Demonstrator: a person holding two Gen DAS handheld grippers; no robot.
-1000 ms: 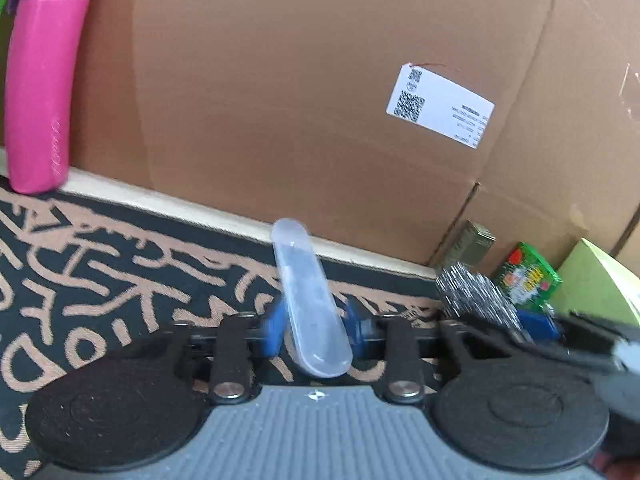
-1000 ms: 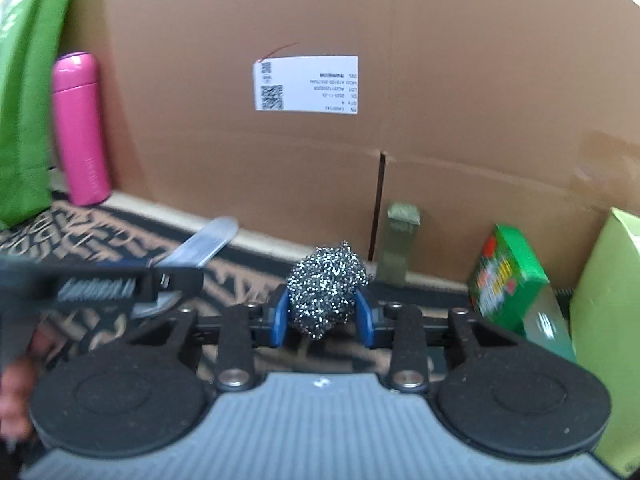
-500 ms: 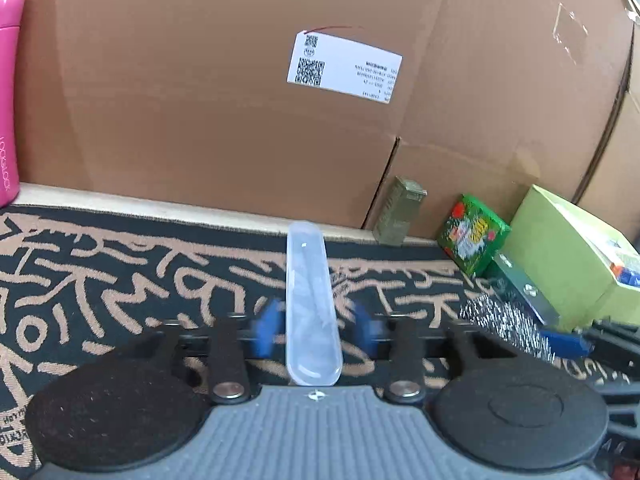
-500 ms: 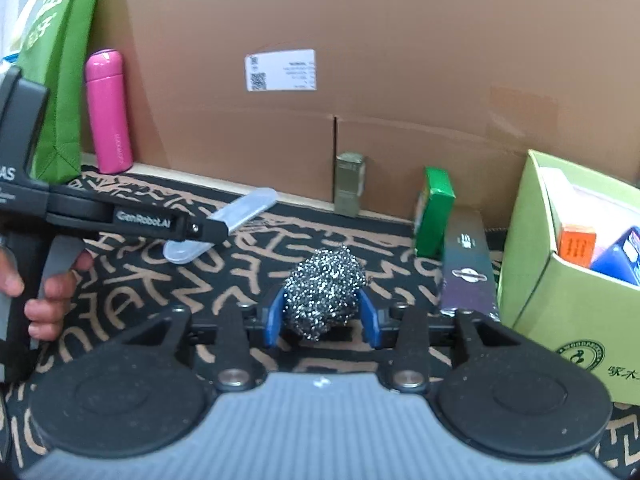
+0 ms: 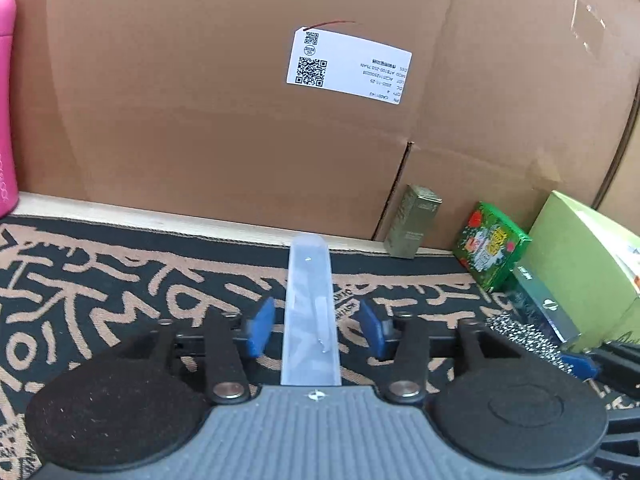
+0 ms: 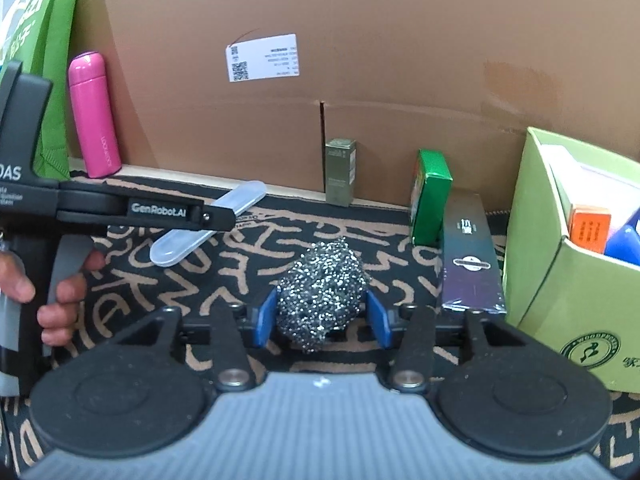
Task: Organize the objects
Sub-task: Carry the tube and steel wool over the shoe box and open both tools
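A translucent plastic case (image 5: 310,312) lies lengthwise between the blue pads of my left gripper (image 5: 316,328). A gap shows on each side of it, and the jaws are closing. From the right wrist the same case (image 6: 208,232) slants over the patterned mat (image 6: 200,292) beside the left gripper (image 6: 216,216), which a person's hand (image 6: 60,300) holds. A ball of steel wool (image 6: 324,280) sits between the pads of my right gripper (image 6: 322,318). Both pads touch its sides. The steel wool (image 5: 520,336) also shows at the lower right of the left wrist view.
A cardboard wall (image 6: 400,80) closes the back. Along it stand a pink bottle (image 6: 94,116), a green bag (image 6: 44,40), a small olive box (image 6: 340,170) and a green box (image 6: 432,196). A long dark box (image 6: 472,256) lies beside a light green open box (image 6: 560,280) holding items.
The left pads have come off the case, which was clamped and tilted before. The right jaws have widened a little and the steel wool has spread. Both views have drawn back from the cardboard wall.
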